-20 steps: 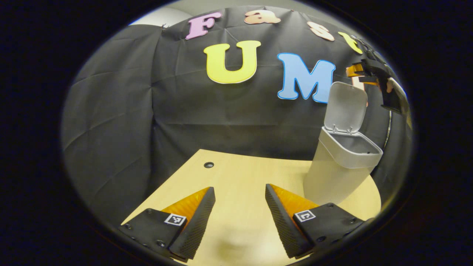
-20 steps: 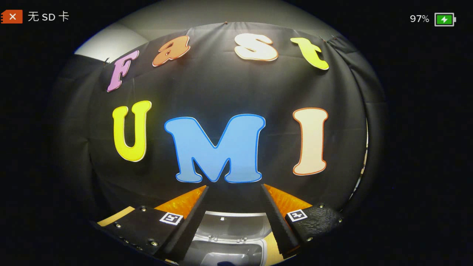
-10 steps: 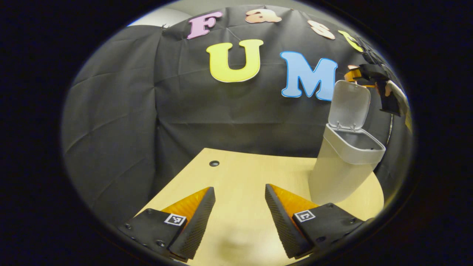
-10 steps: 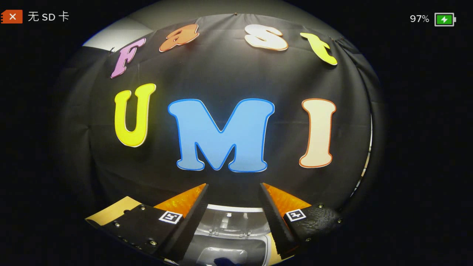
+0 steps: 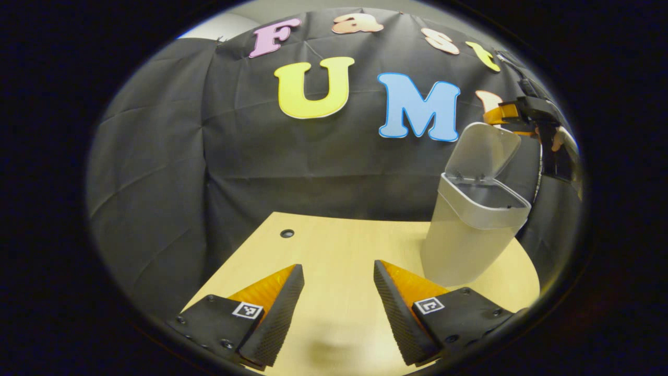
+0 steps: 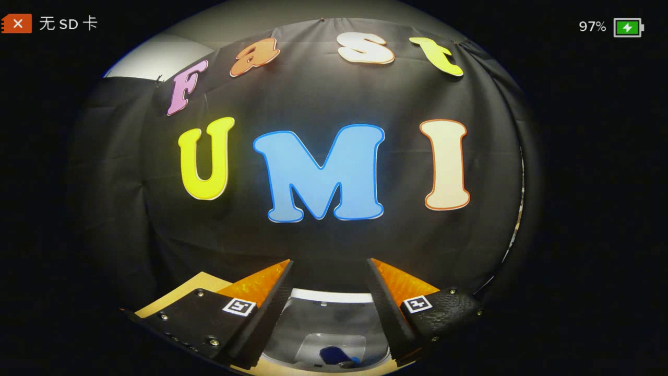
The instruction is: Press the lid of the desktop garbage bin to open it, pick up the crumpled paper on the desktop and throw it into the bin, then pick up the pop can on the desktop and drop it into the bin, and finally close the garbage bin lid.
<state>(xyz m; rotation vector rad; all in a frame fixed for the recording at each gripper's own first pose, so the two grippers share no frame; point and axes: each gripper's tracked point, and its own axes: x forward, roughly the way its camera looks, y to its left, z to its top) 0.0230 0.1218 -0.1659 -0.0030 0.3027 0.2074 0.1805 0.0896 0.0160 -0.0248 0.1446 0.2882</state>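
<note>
1. Your left gripper (image 5: 334,308) is hovering low over the wooden table (image 5: 339,245), fingers spread apart and holding nothing.
2. Your right gripper (image 6: 329,292) is sitting above the garbage bin (image 6: 323,334), looking down past the lid (image 6: 329,296); its fingers are also apart and empty. From the left gripper view you are seeing that right gripper (image 5: 509,112) just at the lid's (image 5: 482,151) top edge, though whether it is touching there cannot be told.
3. The bin (image 5: 464,235) is standing near the table's right edge, close to the black cloth wall (image 5: 156,156). Bare tabletop is lying open between your left fingers and the bin, with a small round hole (image 5: 287,233) toward the far edge.
4. The lid is tilting up from its rear hinge, leaving the mouth uncovered. Down inside, a blue object (image 6: 336,356) is showing; you cannot tell what it is.
</note>
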